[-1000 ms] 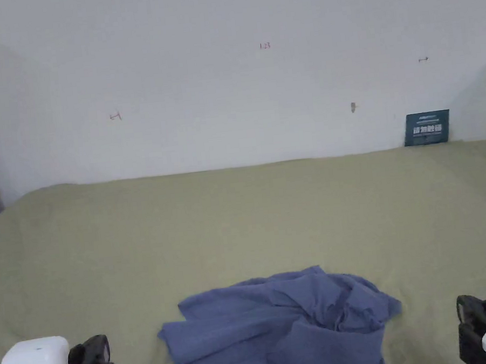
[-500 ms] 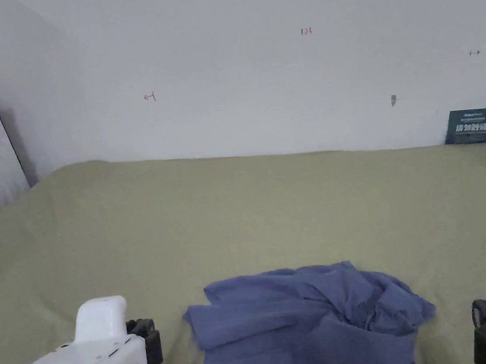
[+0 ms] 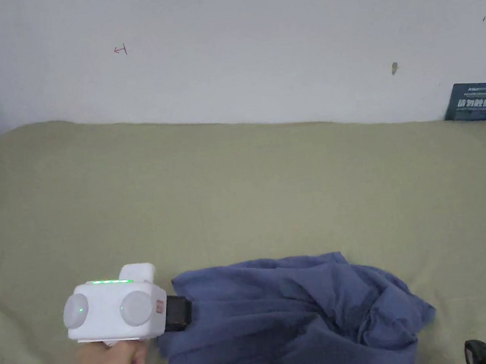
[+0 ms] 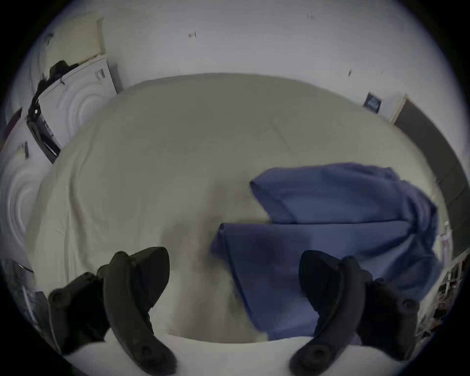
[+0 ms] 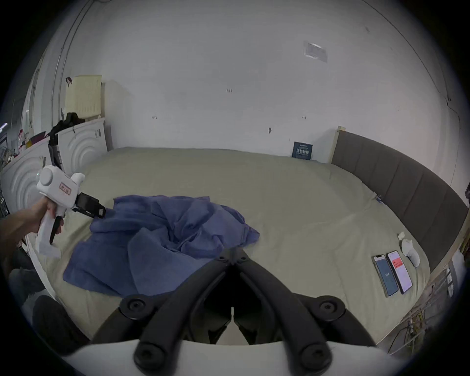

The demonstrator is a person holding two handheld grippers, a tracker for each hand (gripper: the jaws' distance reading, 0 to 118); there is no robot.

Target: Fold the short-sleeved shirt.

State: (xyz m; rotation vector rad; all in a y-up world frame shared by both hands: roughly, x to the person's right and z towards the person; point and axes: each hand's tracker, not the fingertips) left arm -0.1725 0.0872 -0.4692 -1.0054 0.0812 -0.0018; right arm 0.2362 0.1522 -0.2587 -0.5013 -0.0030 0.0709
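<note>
White wall stands behind a big bed (image 3: 291, 185) with a green sheet, and the blue shirt (image 3: 288, 316) lies in a messy heap on the near side of it. At the shirt's left edge, the left gripper (image 4: 234, 269) has its jaws wide apart, with one jaw over the cloth. Jaws pressed together, the right gripper (image 5: 232, 250) holds nothing near the shirt's right edge.
</note>
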